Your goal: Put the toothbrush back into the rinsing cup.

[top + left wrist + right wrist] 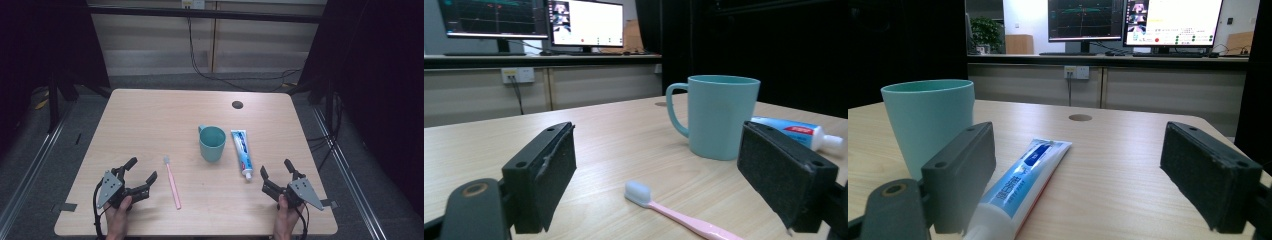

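Note:
A teal mug (212, 143) stands upright at the table's middle, its handle at the far left. Right of it lies a blue-and-white toothpaste tube (241, 152), cap toward me. A pink toothbrush (172, 182) lies left of the mug, its white head pointing away. My left gripper (141, 170) rests open near the front left, beside the brush; in the left gripper view the brush (674, 215), mug (719, 116) and tube (799, 133) lie ahead of its jaws. My right gripper (276, 169) stands open at the front right, just behind the tube's cap; its own view has the tube (1020, 187) and mug (928, 122).
The wooden table (150, 120) has a round cable hole (237, 104) near its far edge. Black cables hang behind the table. Monitors (1135, 22) stand on a counter beyond the table. Bare wood lies to the left of and behind the mug.

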`<state>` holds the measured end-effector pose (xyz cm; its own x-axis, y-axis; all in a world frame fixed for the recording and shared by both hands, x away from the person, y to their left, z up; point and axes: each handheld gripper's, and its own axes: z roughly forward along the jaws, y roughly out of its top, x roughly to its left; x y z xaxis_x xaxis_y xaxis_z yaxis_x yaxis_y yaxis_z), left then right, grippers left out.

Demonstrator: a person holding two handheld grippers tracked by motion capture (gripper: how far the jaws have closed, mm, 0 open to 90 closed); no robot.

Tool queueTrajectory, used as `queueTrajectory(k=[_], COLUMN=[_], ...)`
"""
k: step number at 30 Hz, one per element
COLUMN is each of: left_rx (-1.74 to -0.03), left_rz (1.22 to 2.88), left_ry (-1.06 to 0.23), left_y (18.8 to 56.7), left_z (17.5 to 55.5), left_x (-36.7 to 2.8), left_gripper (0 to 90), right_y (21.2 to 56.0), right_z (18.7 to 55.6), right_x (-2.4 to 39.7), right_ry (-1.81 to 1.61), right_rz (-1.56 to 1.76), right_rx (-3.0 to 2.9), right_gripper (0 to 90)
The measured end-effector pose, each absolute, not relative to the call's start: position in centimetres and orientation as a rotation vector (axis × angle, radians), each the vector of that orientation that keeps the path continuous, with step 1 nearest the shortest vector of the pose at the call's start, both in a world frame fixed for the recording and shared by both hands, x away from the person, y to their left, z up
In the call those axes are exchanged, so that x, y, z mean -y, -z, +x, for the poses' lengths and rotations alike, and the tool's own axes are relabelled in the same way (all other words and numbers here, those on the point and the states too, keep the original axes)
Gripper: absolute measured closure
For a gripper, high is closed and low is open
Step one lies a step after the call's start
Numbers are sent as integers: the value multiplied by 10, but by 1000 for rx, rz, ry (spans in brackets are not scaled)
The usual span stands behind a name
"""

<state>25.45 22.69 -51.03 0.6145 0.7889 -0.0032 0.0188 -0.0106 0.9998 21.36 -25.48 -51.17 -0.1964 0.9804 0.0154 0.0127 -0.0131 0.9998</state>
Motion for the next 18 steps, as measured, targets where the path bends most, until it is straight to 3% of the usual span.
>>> queueTrajectory(k=[12, 18], left_rx=[-716, -798], left_rz=[1471, 1436], left_ry=[-686, -664], left_y=[510, 510], left_z=[255, 259], left_x=[-227, -230], left_gripper=[160, 190], right_y=[512, 512], right_z=[214, 214], right_x=[256, 256], right_ry=[-1383, -1379], right_rz=[1107, 1109], right_rx=[-1382, -1376], right_gripper=[166, 158])
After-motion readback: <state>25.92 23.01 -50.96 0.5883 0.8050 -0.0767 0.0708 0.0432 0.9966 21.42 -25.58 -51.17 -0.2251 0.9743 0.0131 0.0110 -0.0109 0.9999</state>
